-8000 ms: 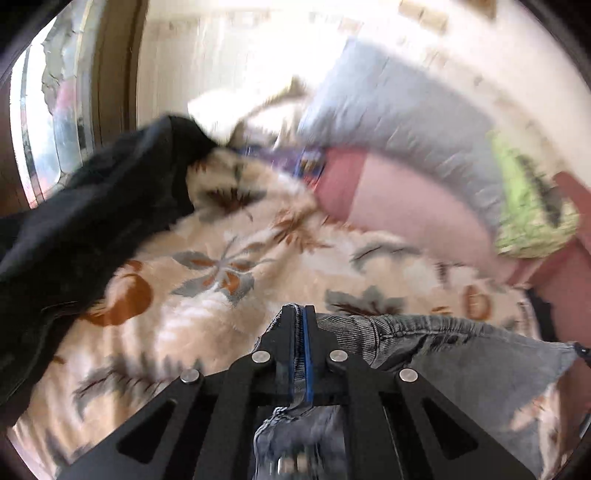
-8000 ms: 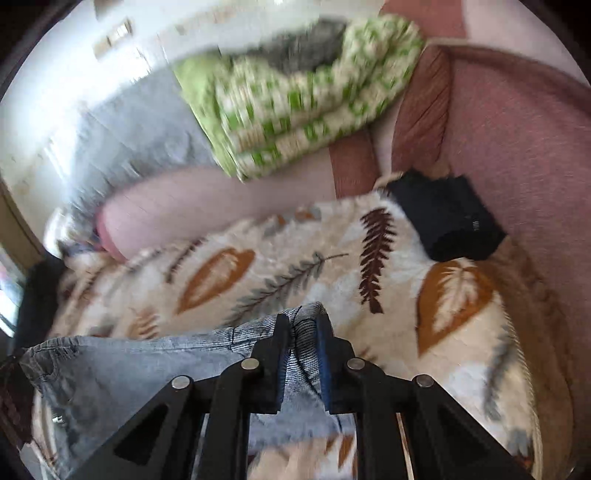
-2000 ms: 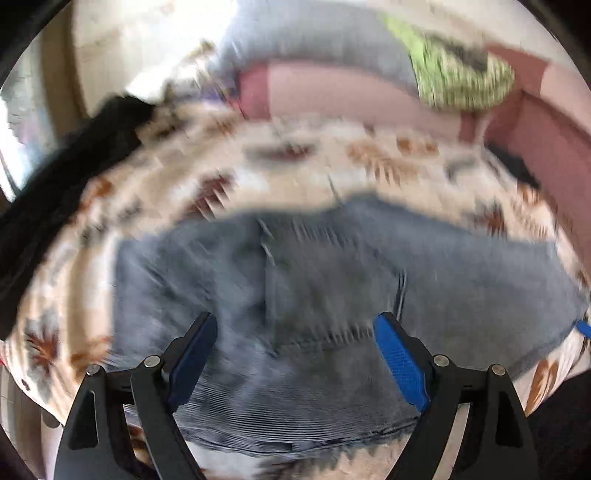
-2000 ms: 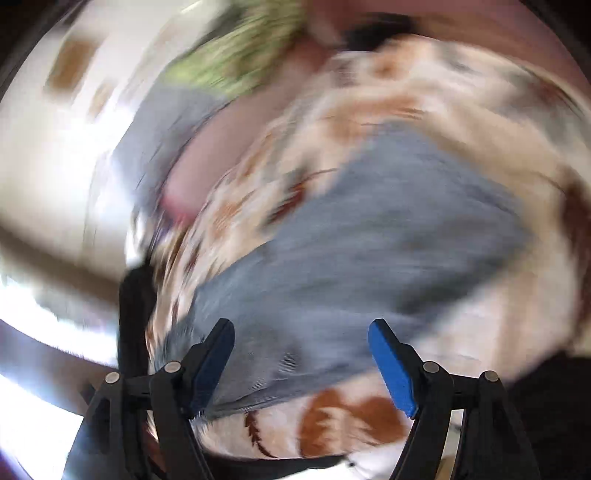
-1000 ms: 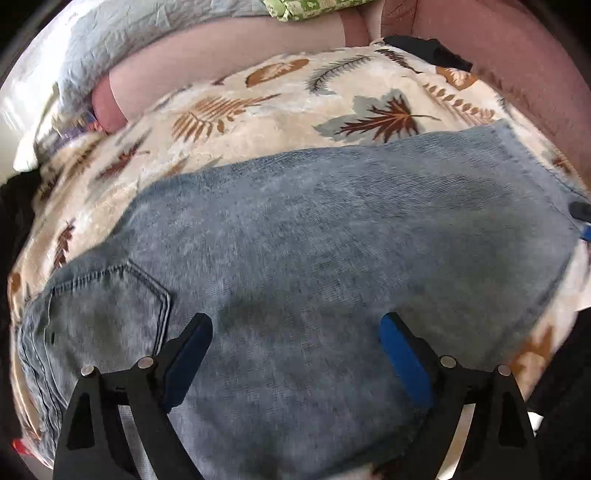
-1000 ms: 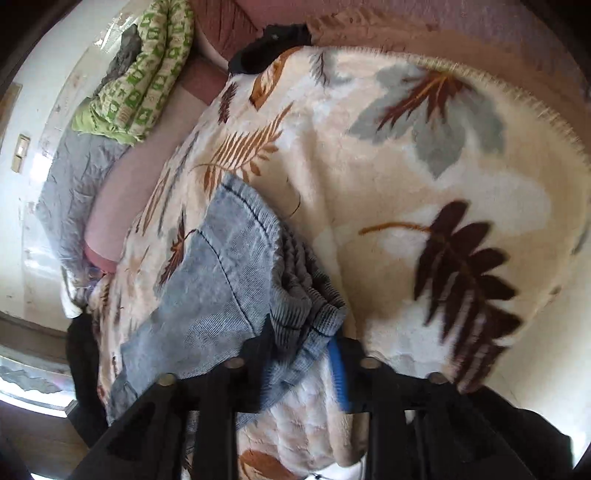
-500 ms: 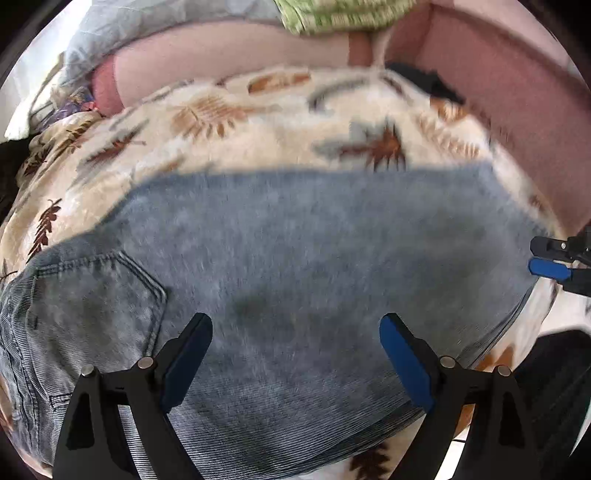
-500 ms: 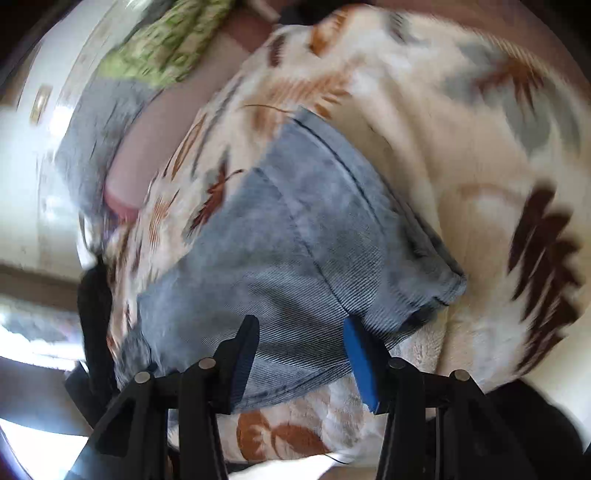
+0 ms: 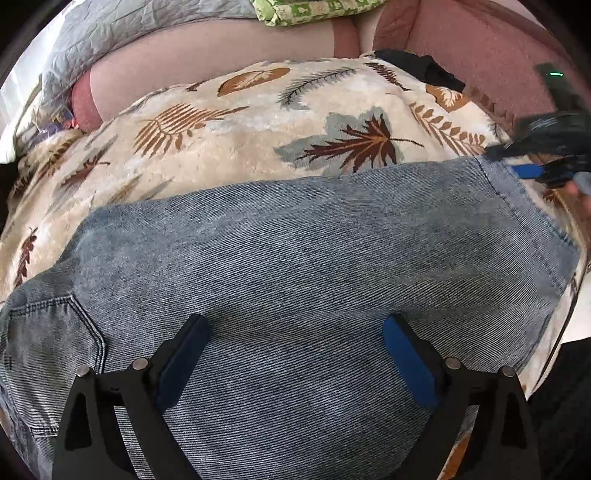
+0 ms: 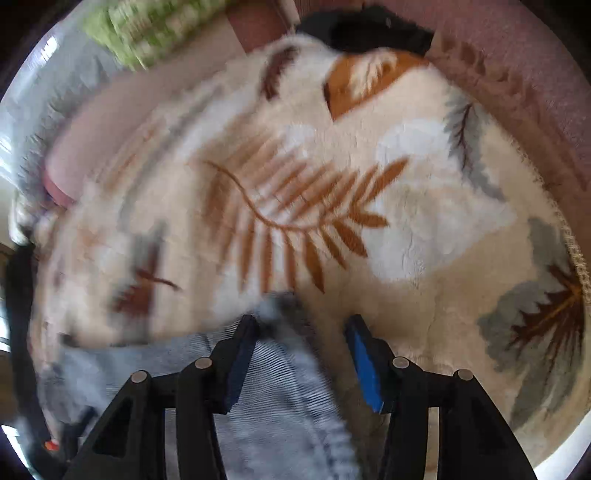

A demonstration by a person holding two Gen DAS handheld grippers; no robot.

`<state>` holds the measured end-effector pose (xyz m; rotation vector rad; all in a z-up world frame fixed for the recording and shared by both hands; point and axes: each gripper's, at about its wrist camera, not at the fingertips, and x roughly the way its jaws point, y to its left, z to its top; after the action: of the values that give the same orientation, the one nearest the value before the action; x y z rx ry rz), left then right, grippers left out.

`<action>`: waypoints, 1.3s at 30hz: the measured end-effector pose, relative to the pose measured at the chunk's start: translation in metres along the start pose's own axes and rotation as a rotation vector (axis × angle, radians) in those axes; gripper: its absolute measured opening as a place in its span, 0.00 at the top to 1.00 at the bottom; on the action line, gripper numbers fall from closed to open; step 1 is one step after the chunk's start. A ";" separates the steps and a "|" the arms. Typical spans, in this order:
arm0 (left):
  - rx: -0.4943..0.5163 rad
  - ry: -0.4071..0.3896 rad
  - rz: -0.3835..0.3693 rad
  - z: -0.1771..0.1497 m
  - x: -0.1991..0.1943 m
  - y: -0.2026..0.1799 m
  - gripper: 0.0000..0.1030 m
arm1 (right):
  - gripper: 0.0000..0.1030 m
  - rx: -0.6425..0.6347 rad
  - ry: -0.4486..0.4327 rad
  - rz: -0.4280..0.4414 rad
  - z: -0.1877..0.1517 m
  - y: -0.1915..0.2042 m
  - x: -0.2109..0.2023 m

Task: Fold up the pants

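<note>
The blue denim pants (image 9: 295,258) lie folded lengthwise and flat on a cream leaf-print blanket (image 9: 258,122), back pocket at the left. My left gripper (image 9: 295,354) hovers over the middle of the pants, jaws wide open and empty. My right gripper (image 10: 299,354) is open at the far corner of the leg end, and that corner (image 10: 284,332) lies between its jaws, not clamped. The right gripper also shows in the left wrist view (image 9: 532,166) at the hem's far right corner.
The blanket covers a pink sofa (image 9: 480,40). A green patterned cloth (image 9: 314,11) and a grey quilt (image 9: 110,33) lie on the backrest. A black item (image 9: 424,70) sits at the back right corner. The blanket's edge (image 10: 576,254) is at the right.
The right gripper has moved from the near side of the leg end to its far corner and stays open. The left gripper has held open above the pants, shifting little.
</note>
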<state>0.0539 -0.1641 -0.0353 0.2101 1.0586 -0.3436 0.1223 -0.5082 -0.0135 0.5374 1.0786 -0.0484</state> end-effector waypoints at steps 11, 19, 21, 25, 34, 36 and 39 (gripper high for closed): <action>0.015 0.003 -0.014 0.001 0.004 0.003 0.07 | 0.40 0.400 -0.022 0.302 -0.155 -0.064 -0.052; 0.006 0.008 -0.009 0.003 0.005 0.003 0.06 | 0.40 0.463 -0.072 0.359 -0.157 -0.073 -0.033; 0.004 0.006 -0.004 0.003 0.005 0.002 0.05 | 0.41 0.480 -0.070 0.392 -0.151 -0.075 -0.024; 0.001 0.011 -0.007 0.004 0.005 0.003 0.05 | 0.79 0.437 -0.082 0.362 -0.144 -0.075 -0.024; -0.055 -0.074 -0.072 0.026 -0.027 -0.019 0.05 | 0.81 0.069 -0.167 0.030 -0.148 -0.024 -0.049; 0.028 0.004 -0.025 0.027 -0.006 -0.041 0.05 | 0.77 0.142 -0.124 0.099 -0.151 -0.044 -0.032; 0.067 0.015 0.048 0.020 0.016 -0.053 0.00 | 0.31 0.180 -0.151 0.242 -0.149 -0.054 -0.050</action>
<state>0.0573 -0.2227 -0.0401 0.2980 1.0559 -0.3350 -0.0401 -0.5005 -0.0456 0.8107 0.8611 0.0260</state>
